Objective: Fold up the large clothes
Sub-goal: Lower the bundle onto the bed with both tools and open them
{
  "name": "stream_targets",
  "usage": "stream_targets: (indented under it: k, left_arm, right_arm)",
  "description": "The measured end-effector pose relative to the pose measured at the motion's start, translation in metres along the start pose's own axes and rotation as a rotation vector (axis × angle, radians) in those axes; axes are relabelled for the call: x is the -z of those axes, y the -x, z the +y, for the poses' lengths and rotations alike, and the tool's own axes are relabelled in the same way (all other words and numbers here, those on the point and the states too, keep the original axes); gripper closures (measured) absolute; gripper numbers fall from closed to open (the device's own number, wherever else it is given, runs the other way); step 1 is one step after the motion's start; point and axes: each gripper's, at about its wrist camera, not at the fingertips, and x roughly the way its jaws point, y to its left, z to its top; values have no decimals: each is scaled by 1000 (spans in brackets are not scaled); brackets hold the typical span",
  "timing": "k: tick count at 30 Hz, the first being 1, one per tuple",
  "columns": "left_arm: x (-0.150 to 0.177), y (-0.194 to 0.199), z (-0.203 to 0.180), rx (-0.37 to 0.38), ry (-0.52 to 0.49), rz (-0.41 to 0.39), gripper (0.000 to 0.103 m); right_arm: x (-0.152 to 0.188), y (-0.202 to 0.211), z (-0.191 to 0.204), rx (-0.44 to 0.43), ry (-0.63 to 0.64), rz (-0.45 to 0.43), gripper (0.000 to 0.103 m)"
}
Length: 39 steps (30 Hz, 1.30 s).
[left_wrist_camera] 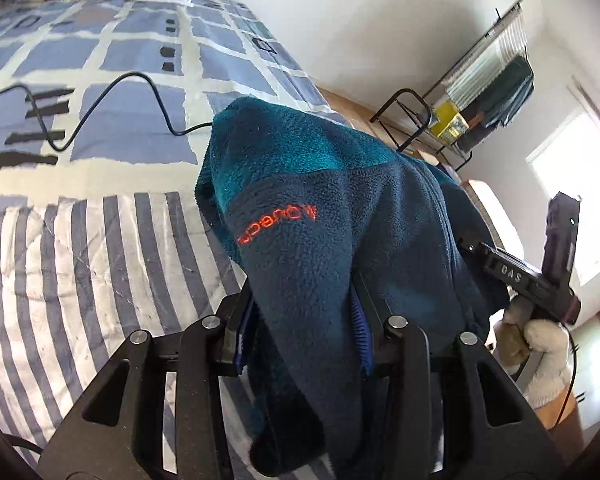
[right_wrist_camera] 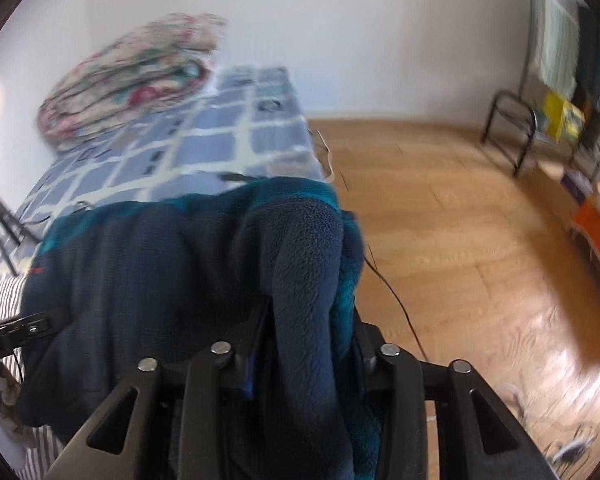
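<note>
A navy and teal fleece jacket (left_wrist_camera: 324, 216) with orange lettering hangs in the air over the bed. My left gripper (left_wrist_camera: 300, 328) is shut on a bunched edge of it, and the cloth drapes over the jaws. My right gripper (right_wrist_camera: 304, 332) is shut on another bunch of the same fleece jacket (right_wrist_camera: 172, 264). The right gripper also shows in the left wrist view (left_wrist_camera: 512, 276), held by a gloved hand at the jacket's far side. Both sets of fingertips are hidden by cloth.
A bed with a striped blanket (left_wrist_camera: 80, 264) and a blue checked cover (left_wrist_camera: 132, 64) lies below, with a black cable (left_wrist_camera: 112, 92) across it. A folded floral quilt (right_wrist_camera: 140, 72) sits at its head. A metal rack (right_wrist_camera: 548, 92) stands on the wood floor (right_wrist_camera: 440, 220) at the right.
</note>
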Motion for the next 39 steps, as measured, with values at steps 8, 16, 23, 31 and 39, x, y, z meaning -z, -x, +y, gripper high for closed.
stream_targets:
  k: [8,16,23,31,39]
  left_arm:
    - [7,22,-14,-59,-52,-13,51]
    - [34,82,-55,-90,-150,-76,51]
    - [64,152,-97,-74,-225,-125,51]
    - [108,272,-150,-84,-307,-235,51]
    - [170,395,-195,-97,-353,-311,51]
  right_arm:
    - [-1,15,-13,64,-65,-19,52]
    - [14,70,1,98,-69,-103,52]
    - [33,143,35,91,-24,-169,52]
    - [68,266,71,70,16,-260,52]
    - [116,396,122,73,94,-339,52]
